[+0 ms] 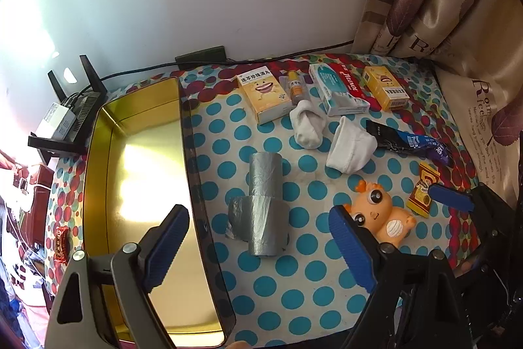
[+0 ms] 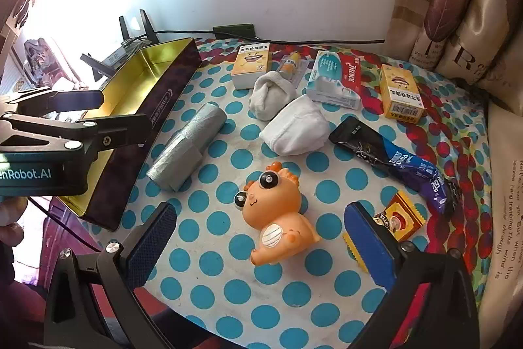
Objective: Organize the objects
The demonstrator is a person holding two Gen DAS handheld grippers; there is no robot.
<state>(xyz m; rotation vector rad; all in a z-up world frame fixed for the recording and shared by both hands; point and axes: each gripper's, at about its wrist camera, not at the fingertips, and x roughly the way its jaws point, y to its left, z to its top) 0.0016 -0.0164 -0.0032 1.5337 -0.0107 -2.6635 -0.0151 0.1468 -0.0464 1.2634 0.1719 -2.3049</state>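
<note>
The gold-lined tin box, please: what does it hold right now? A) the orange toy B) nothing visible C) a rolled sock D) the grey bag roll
B: the gold-lined tin box shows bare interior, while the orange toy, socks and grey bag roll lie on the dotted tablecloth.

I see an orange big-eyed toy [image 2: 278, 218] lying on its side mid-table; at its ten o'clock lie grey bag rolls [image 2: 188, 143], at twelve two white socks [image 2: 287, 116], beyond them medicine boxes [image 2: 336, 80], and at nine the empty gold-lined tin [image 2: 163, 100].
</note>
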